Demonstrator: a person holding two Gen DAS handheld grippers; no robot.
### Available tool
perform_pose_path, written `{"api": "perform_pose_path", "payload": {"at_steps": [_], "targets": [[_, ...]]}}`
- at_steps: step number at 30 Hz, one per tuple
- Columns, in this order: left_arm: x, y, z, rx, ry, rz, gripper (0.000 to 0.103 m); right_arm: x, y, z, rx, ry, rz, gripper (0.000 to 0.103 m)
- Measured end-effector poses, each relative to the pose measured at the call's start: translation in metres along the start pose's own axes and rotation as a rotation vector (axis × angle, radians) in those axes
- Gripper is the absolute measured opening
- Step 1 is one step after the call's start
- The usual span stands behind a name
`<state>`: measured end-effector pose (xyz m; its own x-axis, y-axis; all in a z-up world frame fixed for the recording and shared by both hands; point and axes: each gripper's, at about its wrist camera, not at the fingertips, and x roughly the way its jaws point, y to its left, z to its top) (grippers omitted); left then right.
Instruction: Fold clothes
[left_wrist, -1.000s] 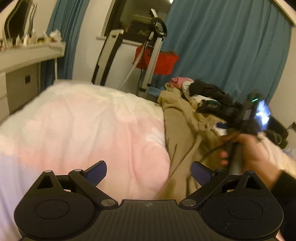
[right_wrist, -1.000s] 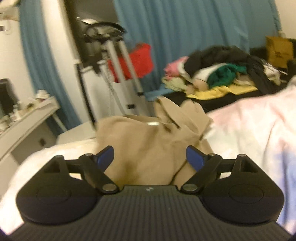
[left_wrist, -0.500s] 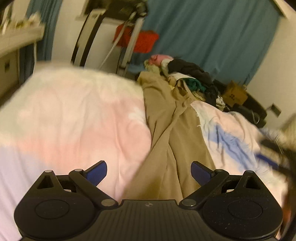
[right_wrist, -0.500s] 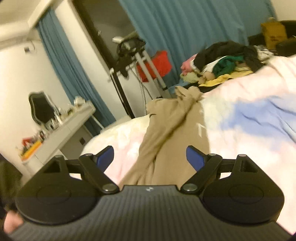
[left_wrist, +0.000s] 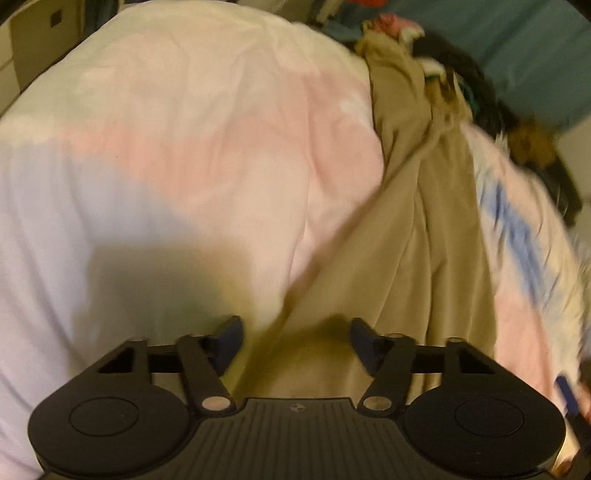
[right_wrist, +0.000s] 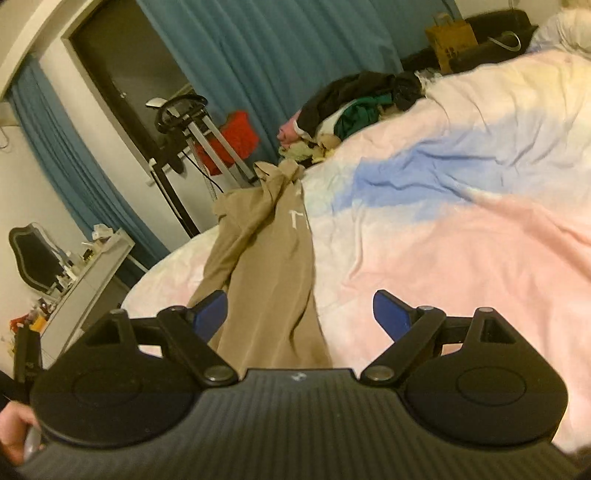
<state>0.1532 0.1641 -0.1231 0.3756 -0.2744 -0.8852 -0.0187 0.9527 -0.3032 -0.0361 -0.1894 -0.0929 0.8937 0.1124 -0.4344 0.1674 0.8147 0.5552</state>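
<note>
A long tan garment (left_wrist: 424, 221) lies stretched lengthwise on a pink, white and blue duvet (left_wrist: 184, 147). My left gripper (left_wrist: 295, 326) points steeply down at the garment's near end. Its jaws are closing, with the cloth's near edge lying between the fingers, and no pad visibly presses on it. In the right wrist view the same tan garment (right_wrist: 266, 258) runs away from me across the duvet (right_wrist: 461, 240). My right gripper (right_wrist: 299, 299) stands wide open low over it. The cloth lies just inside its left finger, untouched.
A pile of mixed clothes (right_wrist: 354, 103) sits at the bed's far edge, also seen as the clothes pile (left_wrist: 461, 81). An exercise machine (right_wrist: 192, 122) with a red cloth (right_wrist: 236, 136) stands before blue curtains. A cluttered white desk (right_wrist: 92, 266) is at left, a paper bag (right_wrist: 450, 40) far right.
The left gripper has tipped down toward the bed and its jaws have narrowed around the garment's near end. The right gripper has swung sideways, so the garment now lies lengthwise before it.
</note>
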Motion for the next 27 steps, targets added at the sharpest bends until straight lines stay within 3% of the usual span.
{"api": "perform_pose_path", "payload": {"at_steps": [1, 5, 10, 14, 17, 21, 27], "targets": [[0.000, -0.004, -0.002, 0.032, 0.017, 0.022, 0.045, 0.001, -0.004, 0.001, 0.014, 0.004, 0.001, 0.088], [-0.005, -0.025, -0.010, 0.186, 0.040, 0.114, 0.007, -0.002, -0.013, 0.000, 0.066, 0.010, -0.004, 0.088], [-0.035, -0.058, -0.039, 0.456, -0.094, 0.126, 0.003, -0.001, -0.012, -0.003, 0.049, 0.025, -0.020, 0.088], [-0.061, -0.087, -0.069, 0.631, -0.194, 0.079, 0.002, -0.001, -0.009, -0.005, 0.018, 0.028, -0.021, 0.088], [-0.068, -0.107, -0.086, 0.702, -0.223, 0.024, 0.001, -0.002, -0.004, -0.005, -0.013, 0.021, 0.004, 0.088], [-0.063, -0.134, -0.103, 0.764, -0.239, -0.022, 0.001, -0.004, 0.003, -0.007, -0.064, 0.011, 0.014, 0.087], [-0.018, -0.140, -0.099, 0.638, -0.110, -0.096, 0.001, -0.004, 0.011, -0.009, -0.123, 0.017, 0.016, 0.087]]}}
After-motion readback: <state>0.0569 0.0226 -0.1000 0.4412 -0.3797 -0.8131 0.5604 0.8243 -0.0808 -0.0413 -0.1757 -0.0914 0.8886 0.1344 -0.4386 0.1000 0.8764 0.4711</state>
